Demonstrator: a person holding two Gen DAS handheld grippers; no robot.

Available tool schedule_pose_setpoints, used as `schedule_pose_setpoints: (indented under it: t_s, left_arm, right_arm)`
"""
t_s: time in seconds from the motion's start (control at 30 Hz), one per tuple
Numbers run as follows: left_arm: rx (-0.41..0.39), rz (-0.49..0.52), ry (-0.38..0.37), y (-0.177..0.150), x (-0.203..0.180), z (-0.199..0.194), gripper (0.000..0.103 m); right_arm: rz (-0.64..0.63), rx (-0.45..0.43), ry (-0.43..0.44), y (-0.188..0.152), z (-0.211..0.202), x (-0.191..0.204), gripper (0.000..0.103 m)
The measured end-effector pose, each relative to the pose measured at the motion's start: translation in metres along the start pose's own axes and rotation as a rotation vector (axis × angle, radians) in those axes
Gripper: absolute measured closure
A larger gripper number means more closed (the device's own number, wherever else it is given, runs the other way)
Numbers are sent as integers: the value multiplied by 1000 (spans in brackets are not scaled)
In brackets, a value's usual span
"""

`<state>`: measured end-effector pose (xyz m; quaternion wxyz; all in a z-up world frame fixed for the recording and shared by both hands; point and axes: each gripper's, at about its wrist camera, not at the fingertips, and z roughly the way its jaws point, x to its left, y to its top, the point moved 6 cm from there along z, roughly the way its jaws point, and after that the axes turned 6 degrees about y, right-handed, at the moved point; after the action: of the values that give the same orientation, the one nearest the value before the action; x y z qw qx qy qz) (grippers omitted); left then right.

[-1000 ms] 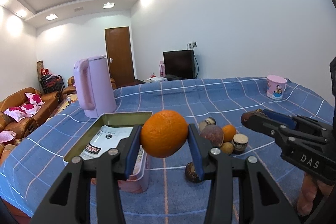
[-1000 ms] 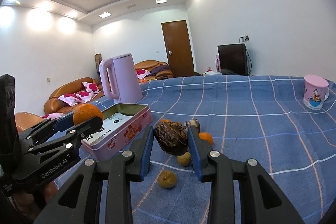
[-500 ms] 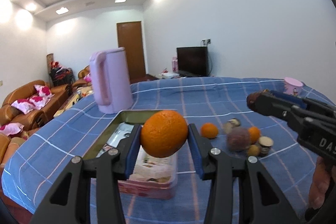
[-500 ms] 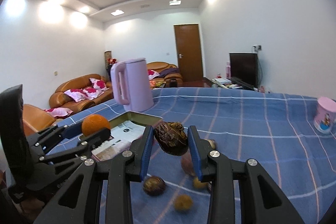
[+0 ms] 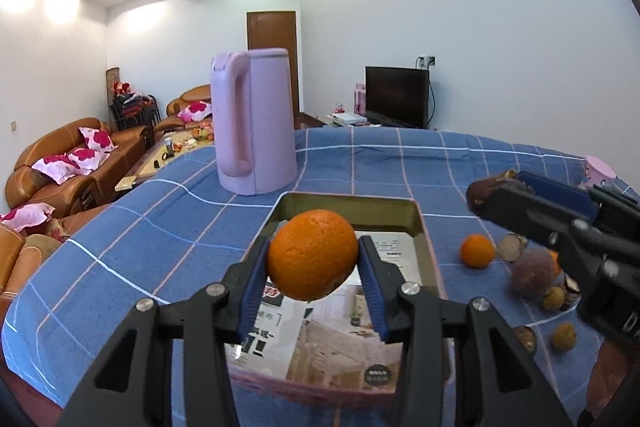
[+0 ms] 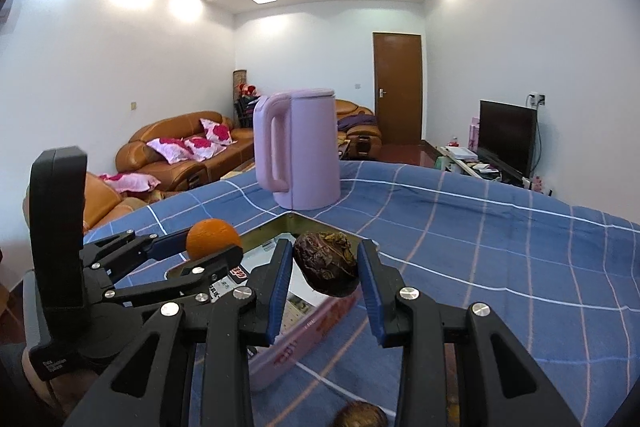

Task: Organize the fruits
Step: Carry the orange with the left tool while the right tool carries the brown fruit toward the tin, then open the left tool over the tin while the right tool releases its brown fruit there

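Observation:
My left gripper (image 5: 313,257) is shut on a large orange (image 5: 312,254), held above the open pink tin (image 5: 416,213) with a printed sheet inside. In the right wrist view, my right gripper (image 6: 325,265) is shut on a dark wrinkled passion fruit (image 6: 326,263), hovering over the tin's near right wall (image 6: 280,355). The left gripper with the orange (image 6: 213,234) also shows at the left of the right wrist view. To the right of the tin lie loose fruits: a small orange (image 5: 477,251), a purple fruit (image 5: 532,273) and small yellow ones (image 5: 563,335).
A tall pink kettle (image 5: 252,123) stands on the blue checked cloth (image 5: 160,219) just behind the tin. A pink cup (image 5: 600,171) sits at the far right. Sofas and a low table lie beyond the table's left edge. A dark fruit (image 6: 360,415) lies below the right gripper.
Both grippers have swung left across the table with their fruits still held. The tin now lies directly under them, and the loose fruit pile has slid to the right of the left wrist view.

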<state>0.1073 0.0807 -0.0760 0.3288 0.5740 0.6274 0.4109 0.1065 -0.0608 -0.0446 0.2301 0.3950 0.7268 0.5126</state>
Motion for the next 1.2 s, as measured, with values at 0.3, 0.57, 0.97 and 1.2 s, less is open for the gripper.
schedule_pose_setpoints:
  t_s: [0.3, 0.57, 0.97, 1.2]
  left_arm:
    - [73, -16, -26, -1, 10, 26, 57]
    - [117, -23, -32, -4, 12, 40, 57]
    - [172, -19, -29, -9, 13, 52, 57]
    - [200, -21, -27, -12, 14, 57, 57]
  right_arm:
    - [-8, 64, 12, -9, 36, 6, 68]
    - [-7, 114, 27, -16, 58, 7, 67]
    - [-8, 166, 46, -25, 74, 8, 67]
    - [0, 190, 50, -28, 78, 8, 67]
